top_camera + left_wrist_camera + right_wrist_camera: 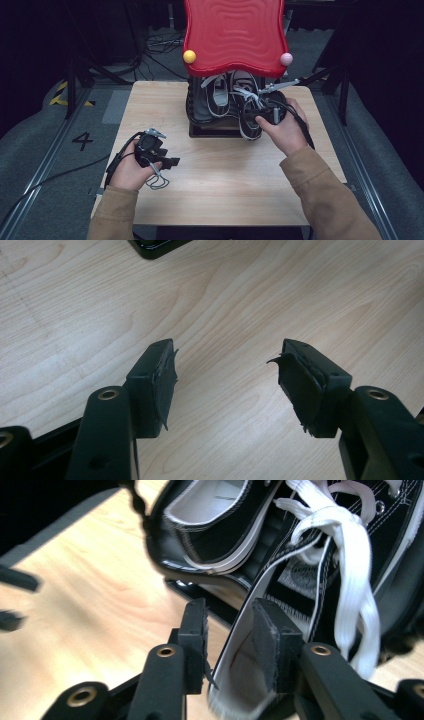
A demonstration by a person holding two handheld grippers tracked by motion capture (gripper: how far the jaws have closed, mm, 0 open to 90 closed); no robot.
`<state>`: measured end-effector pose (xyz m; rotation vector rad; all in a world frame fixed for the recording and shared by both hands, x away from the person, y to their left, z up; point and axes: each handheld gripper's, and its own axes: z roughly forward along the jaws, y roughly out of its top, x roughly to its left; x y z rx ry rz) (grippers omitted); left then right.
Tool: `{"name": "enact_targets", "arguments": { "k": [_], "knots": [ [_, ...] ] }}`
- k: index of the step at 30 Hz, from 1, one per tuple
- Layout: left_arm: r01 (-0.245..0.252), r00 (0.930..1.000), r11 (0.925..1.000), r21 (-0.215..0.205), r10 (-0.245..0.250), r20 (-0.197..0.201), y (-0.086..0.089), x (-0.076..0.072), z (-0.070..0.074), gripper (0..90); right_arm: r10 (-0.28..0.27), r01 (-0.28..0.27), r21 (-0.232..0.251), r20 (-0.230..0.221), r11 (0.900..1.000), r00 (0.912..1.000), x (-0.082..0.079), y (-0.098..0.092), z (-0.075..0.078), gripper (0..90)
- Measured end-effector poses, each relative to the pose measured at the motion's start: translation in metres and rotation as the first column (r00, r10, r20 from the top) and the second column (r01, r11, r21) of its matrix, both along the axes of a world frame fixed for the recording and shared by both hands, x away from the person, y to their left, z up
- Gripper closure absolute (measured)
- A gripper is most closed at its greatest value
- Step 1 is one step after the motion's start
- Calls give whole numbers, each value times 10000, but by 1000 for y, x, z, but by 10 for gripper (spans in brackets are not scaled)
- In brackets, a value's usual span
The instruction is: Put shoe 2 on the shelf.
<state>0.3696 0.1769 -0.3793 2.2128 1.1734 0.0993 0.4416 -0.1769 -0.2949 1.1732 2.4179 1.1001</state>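
Two black sneakers [235,102] sit on a rack under a red top [234,35]; the right gripper [229,645], jaws parted, straddles one heel edge, while the left gripper [225,375] gapes wide over the table [225,185].

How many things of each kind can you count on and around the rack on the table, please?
Black-and-white sneakers: 2
Red wavy tops: 1
Corner balls: 2, yellow ball, pink ball
Black rack bases: 1
Total: 6
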Motion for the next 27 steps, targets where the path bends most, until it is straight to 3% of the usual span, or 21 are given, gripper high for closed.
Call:
{"name": "enact_targets", "arguments": {
  "k": [5,11,14,19,24,27],
  "knots": [
    [177,9998,9998,133,-176,-42,-4,3,-2,409,556,-547,207,-447,9983,9975,-19,-20,9,782],
    [191,9998,9998,105,-190,-86,-5,2,-1,411,1033,-1028,99,-898,9947,9906,-30,-34,6,845],
    [170,9998,9998,73,-170,-70,-3,1,-1,411,1278,-1296,-107,-1047,9915,9863,-34,-41,0,857],
    [73,9999,9999,106,-72,-104,-2,-1,-2,412,1742,-1754,54,-1526,9845,9728,-35,-45,-20,880],
    [68,9999,9999,133,-67,-107,0,-1,-2,413,1834,-1915,-238,-1930,9812,9639,-31,-42,-42,900],
    [35,9999,9999,125,-33,-129,0,-2,-3,413,1756,-1873,-397,-2026,9815,9634,-26,-38,-52,900]
  ]
}}
